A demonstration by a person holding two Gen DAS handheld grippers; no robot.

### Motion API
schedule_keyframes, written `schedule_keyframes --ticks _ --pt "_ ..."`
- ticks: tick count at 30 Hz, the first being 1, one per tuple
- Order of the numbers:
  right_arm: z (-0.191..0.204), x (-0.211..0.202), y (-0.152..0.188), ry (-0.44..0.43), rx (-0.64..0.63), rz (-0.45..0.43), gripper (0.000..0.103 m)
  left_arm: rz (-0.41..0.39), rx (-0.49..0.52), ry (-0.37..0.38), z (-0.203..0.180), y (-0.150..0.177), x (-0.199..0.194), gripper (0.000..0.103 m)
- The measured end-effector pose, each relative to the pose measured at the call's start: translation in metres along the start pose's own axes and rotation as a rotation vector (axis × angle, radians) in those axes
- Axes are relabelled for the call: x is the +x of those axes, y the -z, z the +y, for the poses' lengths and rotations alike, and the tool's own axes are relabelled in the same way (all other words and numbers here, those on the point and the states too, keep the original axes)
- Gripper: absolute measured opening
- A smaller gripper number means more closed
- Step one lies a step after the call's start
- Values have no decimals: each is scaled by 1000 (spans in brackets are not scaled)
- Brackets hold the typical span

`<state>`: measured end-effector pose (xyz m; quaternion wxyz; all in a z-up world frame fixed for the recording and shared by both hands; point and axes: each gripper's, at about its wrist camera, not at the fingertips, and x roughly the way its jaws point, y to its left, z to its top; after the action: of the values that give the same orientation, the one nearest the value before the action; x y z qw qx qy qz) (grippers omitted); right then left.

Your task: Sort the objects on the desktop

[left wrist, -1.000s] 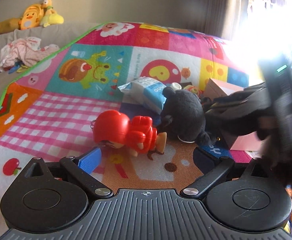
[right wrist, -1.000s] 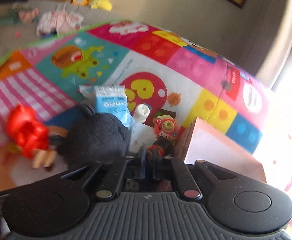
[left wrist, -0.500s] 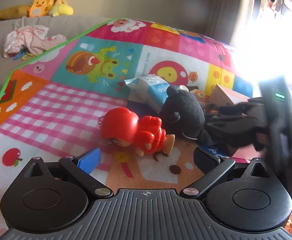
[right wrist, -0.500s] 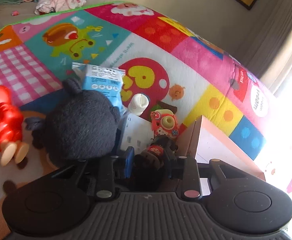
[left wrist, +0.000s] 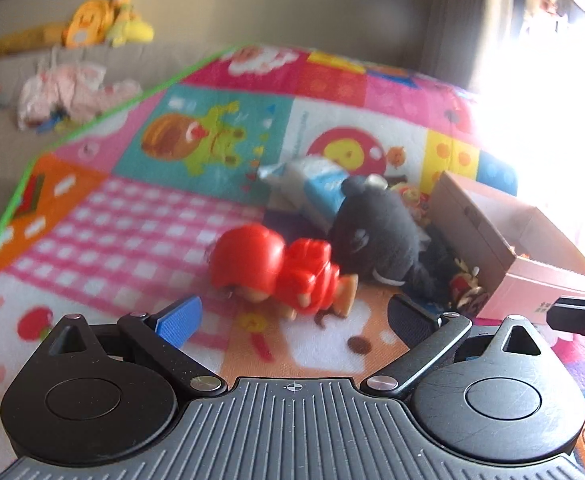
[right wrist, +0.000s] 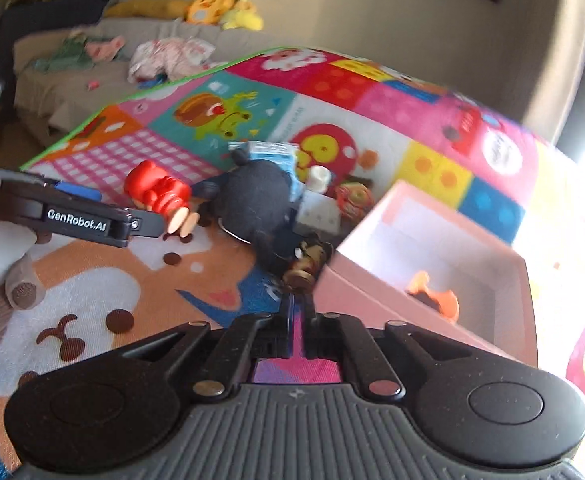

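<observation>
Your left gripper (left wrist: 292, 312) fingers are spread wide and empty, just short of the red plastic doll figure (left wrist: 276, 270) lying on the colourful cartoon play mat (left wrist: 140, 216). Black plush toy (left wrist: 376, 232) sits beside it. Right gripper (right wrist: 301, 300) fingers have just pinched shut on a small brown figurine (right wrist: 308, 262), next to the pink cardboard box (right wrist: 432, 240).
</observation>
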<state>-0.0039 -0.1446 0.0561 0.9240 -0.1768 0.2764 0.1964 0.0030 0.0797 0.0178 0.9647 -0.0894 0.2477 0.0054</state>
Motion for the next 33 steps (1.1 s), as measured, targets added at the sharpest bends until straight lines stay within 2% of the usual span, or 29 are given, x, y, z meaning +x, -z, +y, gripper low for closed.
schedule_keyframes --ticks 1,2,3,5,6,7,8,11,15,19,21,24,27,33 --pt "-4 0 3 8 21 -1 8 -15 19 20 -6 0 -3 102" --pt "-8 3 6 12 45 0 16 -20 49 43 -14 -1 -4 102" --pt "-12 4 11 11 74 0 31 -21 92 64 -23 -2 -5 102" --pt "-18 2 22 8 128 -15 46 -21 199 99 -46 -1 -5 100" --pt "-22 1 28 7 150 -21 48 -16 254 115 -58 0 -3 95" --pt "-26 -1 34 9 172 -28 49 -6 304 136 -68 1 0 72" --pt "-30 -2 39 16 194 -36 51 12 345 157 -78 2 5 55" --pt "-44 -9 53 54 244 -57 65 30 399 190 -98 5 22 61" --pt "-60 -9 64 81 304 -56 74 50 453 190 -119 7 47 62" --pt "-65 -7 70 71 350 -41 77 44 460 122 -122 0 65 64" --pt "-65 -8 71 72 354 -49 87 37 448 65 -115 -7 70 65" --pt "-63 -7 71 64 344 -52 89 26 421 16 -103 -14 71 65" --pt "-63 -5 71 59 340 -46 89 21 414 89 -100 -15 65 66" --pt "-62 -4 69 70 344 -38 94 43 397 131 -110 -16 80 65"
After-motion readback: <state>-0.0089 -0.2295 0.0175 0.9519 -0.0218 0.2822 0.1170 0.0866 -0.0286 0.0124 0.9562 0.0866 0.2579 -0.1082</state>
